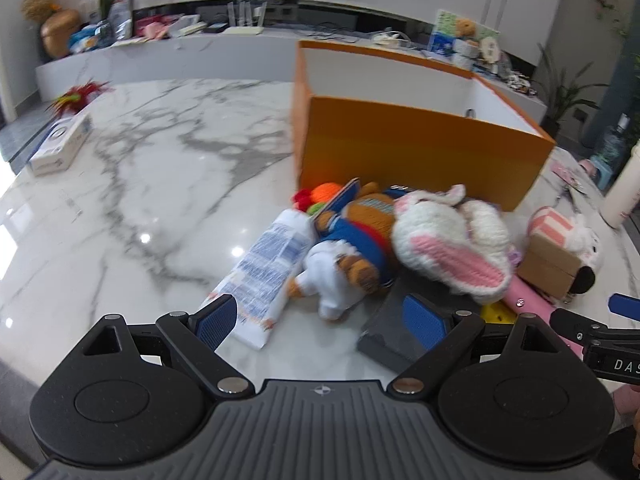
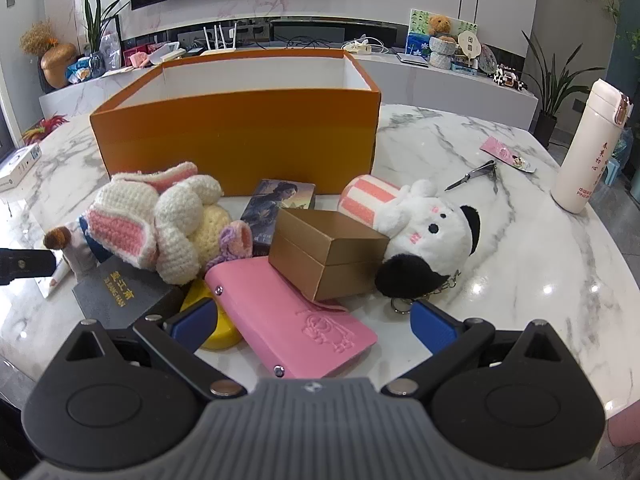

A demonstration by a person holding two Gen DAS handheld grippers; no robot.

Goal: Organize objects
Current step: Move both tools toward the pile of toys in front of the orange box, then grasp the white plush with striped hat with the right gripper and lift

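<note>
An open orange box (image 2: 240,136) (image 1: 416,148) stands on the marble table. In front of it lies a heap: a crocheted rabbit (image 2: 160,220) (image 1: 448,236), a bear doll in blue (image 1: 352,240), a white-and-blue packet (image 1: 268,268), a dark grey book (image 2: 116,294) (image 1: 394,332), a pink case (image 2: 288,316), a brown cardboard box (image 2: 328,256) (image 1: 550,258), a white plush dog (image 2: 432,232), a picture card box (image 2: 280,204) and a yellow object (image 2: 218,328). My left gripper (image 1: 320,320) is open, low before the bear. My right gripper (image 2: 312,326) is open over the pink case.
A white thermos (image 2: 588,148) stands at the right. Nail clippers (image 2: 476,174) and a pink card (image 2: 506,154) lie near it. A white carton (image 1: 60,144) sits at the table's left edge. A cluttered TV shelf runs behind.
</note>
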